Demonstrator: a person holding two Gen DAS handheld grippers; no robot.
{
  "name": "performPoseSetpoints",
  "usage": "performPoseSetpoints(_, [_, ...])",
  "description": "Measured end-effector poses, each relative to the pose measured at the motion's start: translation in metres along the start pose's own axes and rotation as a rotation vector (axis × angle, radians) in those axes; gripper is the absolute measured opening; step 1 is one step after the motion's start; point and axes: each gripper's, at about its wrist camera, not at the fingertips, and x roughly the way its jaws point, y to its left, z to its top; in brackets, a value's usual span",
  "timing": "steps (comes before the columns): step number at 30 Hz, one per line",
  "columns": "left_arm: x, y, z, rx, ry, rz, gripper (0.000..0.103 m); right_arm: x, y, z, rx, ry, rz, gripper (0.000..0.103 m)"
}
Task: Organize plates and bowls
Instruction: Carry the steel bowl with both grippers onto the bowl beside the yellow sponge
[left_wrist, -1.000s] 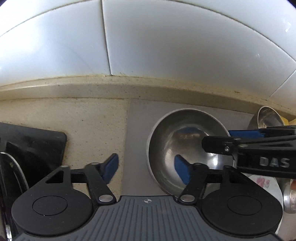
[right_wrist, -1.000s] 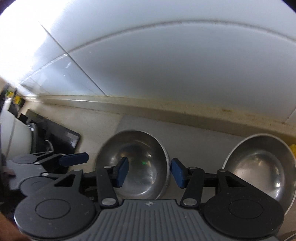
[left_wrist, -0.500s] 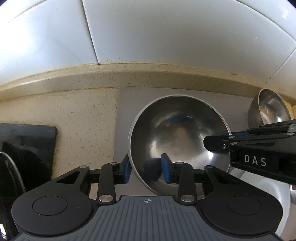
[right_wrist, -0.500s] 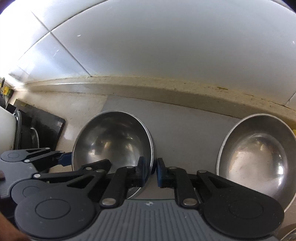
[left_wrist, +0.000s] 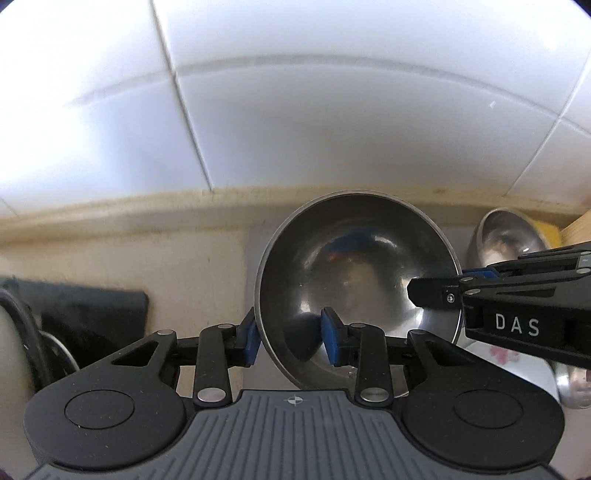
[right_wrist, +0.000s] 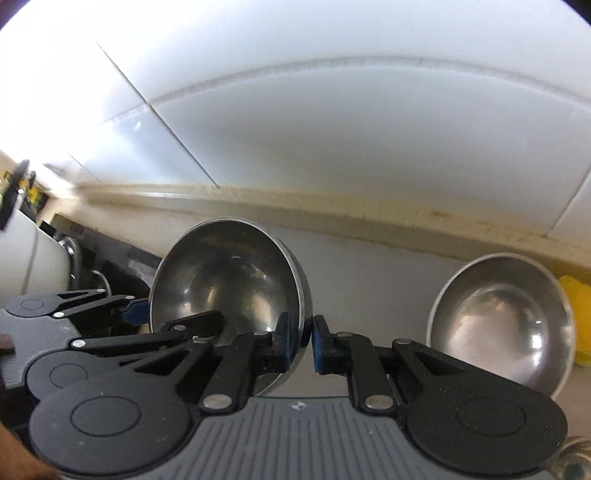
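Steel bowl (left_wrist: 354, 280) clamped at rim from both sides: left gripper (left_wrist: 290, 341) pads pinch near-left wall, right gripper (right_wrist: 297, 343) pinches opposite rim. Bowl tilted between fingers, looks clear of counter. Likely light, rigid, slick metal; thin rim gives only small purchase. Second bowl (right_wrist: 502, 325) right of right fingers.

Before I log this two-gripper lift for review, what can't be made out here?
- Underside of the gripped round steel bowl: hidden in both views, so contact with the counter is unclear.
- Flowered white plate: left wrist view, covered by the right gripper.
- Yellow item: cut off at the right wrist view's edge.
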Motion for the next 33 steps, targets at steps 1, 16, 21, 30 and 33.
performPoseSetpoints(1, [-0.007,-0.004,0.002,0.010,-0.014,0.000,0.034,-0.009,-0.001,0.001,0.002,-0.014,0.001,0.000])
performPoseSetpoints(16, [-0.074,-0.105,0.038,0.205,-0.139,-0.080,0.037,-0.137,-0.060,-0.012,0.127,-0.175,-0.087,0.000])
performPoseSetpoints(21, [-0.070,-0.142,0.039,0.274,-0.138,-0.117,0.041,-0.158,-0.093,-0.024,0.196,-0.182,-0.133,0.000])
performPoseSetpoints(30, [-0.026,-0.151,0.046,0.303,-0.070,-0.111,0.042,-0.123,-0.116,-0.027,0.272,-0.092,-0.154,0.000])
performPoseSetpoints(33, [-0.028,-0.163,0.047,0.297,-0.056,-0.106,0.042,-0.111,-0.120,-0.022,0.271,-0.064,-0.151,0.000])
